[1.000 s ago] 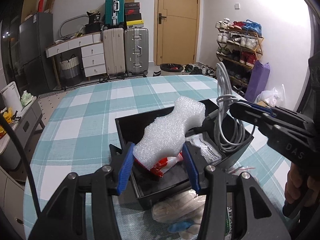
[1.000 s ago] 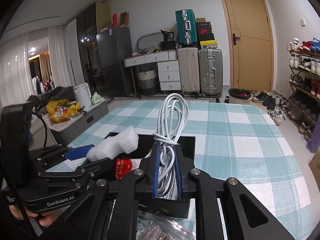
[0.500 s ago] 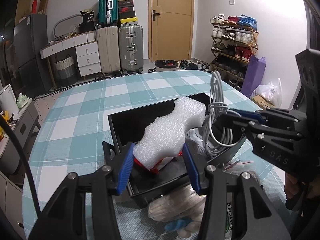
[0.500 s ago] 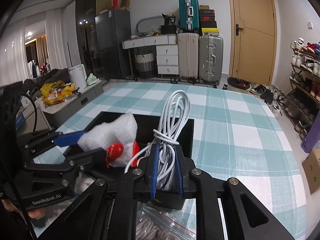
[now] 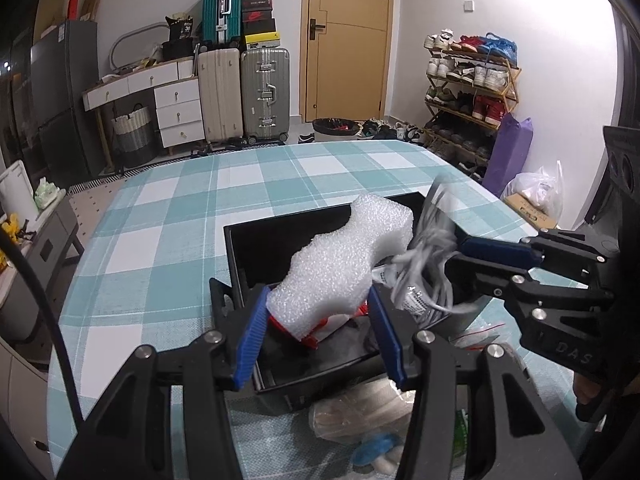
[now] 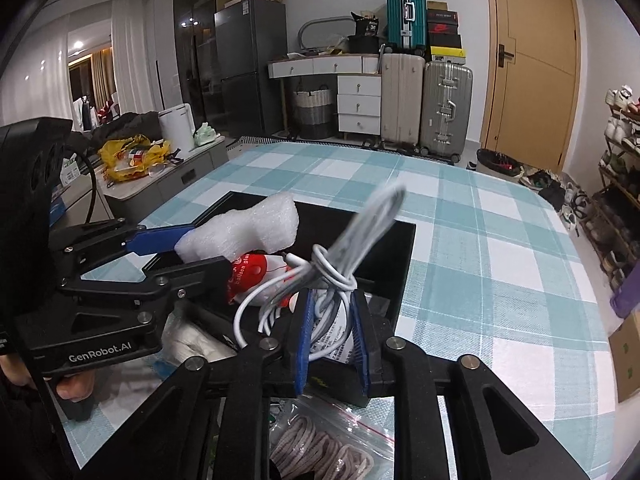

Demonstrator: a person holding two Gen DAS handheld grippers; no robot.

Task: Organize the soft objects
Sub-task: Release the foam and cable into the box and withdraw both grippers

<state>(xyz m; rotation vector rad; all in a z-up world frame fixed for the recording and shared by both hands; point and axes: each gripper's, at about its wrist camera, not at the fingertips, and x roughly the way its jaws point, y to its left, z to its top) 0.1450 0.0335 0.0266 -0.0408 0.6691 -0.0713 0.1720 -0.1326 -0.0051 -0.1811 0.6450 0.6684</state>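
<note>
My left gripper (image 5: 318, 330) is shut on a white foam block (image 5: 344, 260) and holds it over the black box (image 5: 240, 240) on the checked table. The foam also shows in the right wrist view (image 6: 248, 228), above a red and white packet (image 6: 250, 272). My right gripper (image 6: 330, 340) has its jaws parted over the box. The white coiled cable (image 6: 340, 264) sits loose between them, tipping and motion-blurred. In the left wrist view the cable (image 5: 428, 256) is blurred at the box's right side beside the right gripper (image 5: 460, 258).
A clear bag of grey cord (image 6: 320, 448) lies on the table in front of the box. A plastic-wrapped bundle (image 5: 360, 408) and a blue and white item (image 5: 372, 452) lie near the box's front. Suitcases (image 5: 244, 92) and a shoe rack (image 5: 472, 80) stand beyond the table.
My right gripper's jaws have parted and the cable, held upright before, now tips and drops toward the box. My left gripper still holds the foam, slightly lower over the box.
</note>
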